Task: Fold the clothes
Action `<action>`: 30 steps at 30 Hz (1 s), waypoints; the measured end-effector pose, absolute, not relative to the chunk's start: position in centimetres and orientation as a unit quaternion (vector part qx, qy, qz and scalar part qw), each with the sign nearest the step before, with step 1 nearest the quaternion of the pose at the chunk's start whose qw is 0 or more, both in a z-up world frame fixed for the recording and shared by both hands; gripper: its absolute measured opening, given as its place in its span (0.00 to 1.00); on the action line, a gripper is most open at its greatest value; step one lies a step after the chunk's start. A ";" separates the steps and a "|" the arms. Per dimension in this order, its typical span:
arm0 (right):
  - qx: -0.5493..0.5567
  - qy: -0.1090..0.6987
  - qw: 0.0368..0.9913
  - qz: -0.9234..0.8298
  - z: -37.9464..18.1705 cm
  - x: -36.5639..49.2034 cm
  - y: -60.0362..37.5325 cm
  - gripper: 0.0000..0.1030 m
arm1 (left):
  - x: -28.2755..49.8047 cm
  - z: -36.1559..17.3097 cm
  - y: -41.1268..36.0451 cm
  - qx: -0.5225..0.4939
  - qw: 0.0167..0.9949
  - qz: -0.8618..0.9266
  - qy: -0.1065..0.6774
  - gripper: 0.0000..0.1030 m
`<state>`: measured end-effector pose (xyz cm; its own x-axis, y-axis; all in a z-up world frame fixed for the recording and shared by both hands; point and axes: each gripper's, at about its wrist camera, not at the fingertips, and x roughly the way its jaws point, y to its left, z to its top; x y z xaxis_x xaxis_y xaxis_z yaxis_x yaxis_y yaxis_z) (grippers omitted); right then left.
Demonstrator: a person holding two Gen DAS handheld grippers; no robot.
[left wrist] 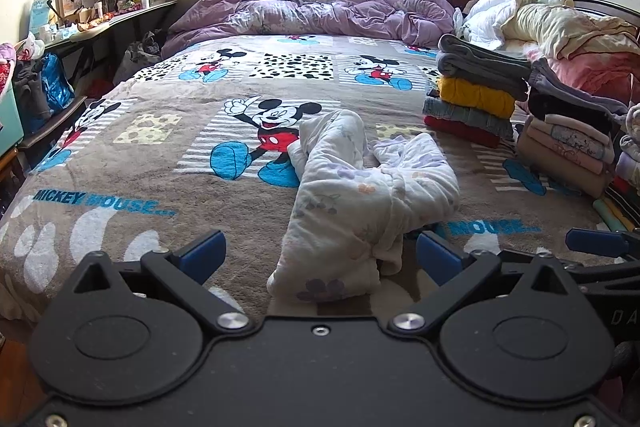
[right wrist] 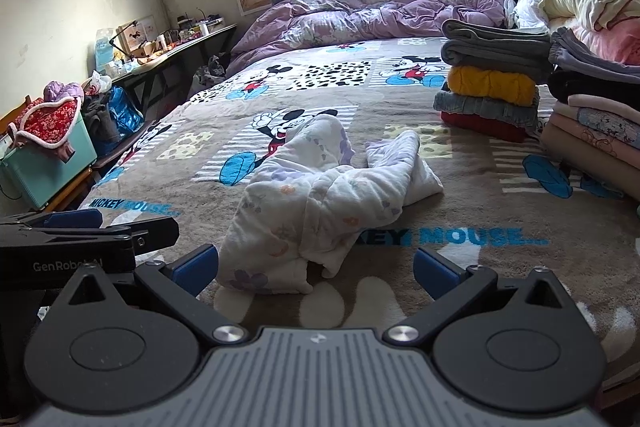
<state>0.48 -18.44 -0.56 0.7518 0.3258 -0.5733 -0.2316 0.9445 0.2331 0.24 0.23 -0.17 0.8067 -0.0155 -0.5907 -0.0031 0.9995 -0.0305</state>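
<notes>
Left gripper (left wrist: 320, 257) and right gripper (right wrist: 316, 267) both spread wide, empty; crumpled floral garment (left wrist: 360, 195) at 12 o'clock on the Mickey blanket (left wrist: 160, 147).

- A white garment with a pale floral print (left wrist: 360, 195) lies crumpled and unfolded on the bed, at lower centre of the left wrist view; two limp tube-like parts reach away toward the frame's middle.
- Folded clothes stand in two neat stacks (left wrist: 476, 95) at right of the frame, grey, yellow, denim and red layers visible.
</notes>
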 end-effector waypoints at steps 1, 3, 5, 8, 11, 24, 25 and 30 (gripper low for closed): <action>0.074 0.319 0.933 0.149 -0.5 0.5 -18.4 1.00 | 0.2 -0.2 0.2 -0.015 0.950 -0.003 0.311 1.00; 0.074 0.319 0.933 0.150 -0.5 0.5 -18.4 1.00 | 0.2 -0.2 0.3 -0.016 0.950 -0.004 0.311 1.00; 0.075 0.319 0.933 0.149 -0.6 0.5 -18.5 1.00 | 0.2 -0.2 0.3 -0.016 0.950 -0.003 0.311 1.00; 0.075 0.320 0.932 0.150 -0.6 0.4 -18.4 1.00 | 0.2 -0.2 0.3 -0.016 0.950 -0.003 0.311 1.00; 0.075 0.320 0.932 0.151 -0.6 0.4 -18.4 1.00 | 0.2 -0.3 0.3 -0.016 0.950 -0.003 0.311 1.00; 0.078 0.321 0.931 0.157 -0.8 0.8 -18.3 1.00 | 0.6 -0.7 0.6 -0.019 0.947 0.001 0.319 1.00; 0.077 0.321 0.930 0.158 -0.8 0.9 -18.2 1.00 | 0.6 -0.9 0.7 -0.020 0.947 0.001 0.321 1.00; 0.094 0.326 0.924 0.175 -1.5 1.6 -18.3 1.00 | 1.4 -1.5 1.2 -0.018 0.947 -0.003 0.321 1.00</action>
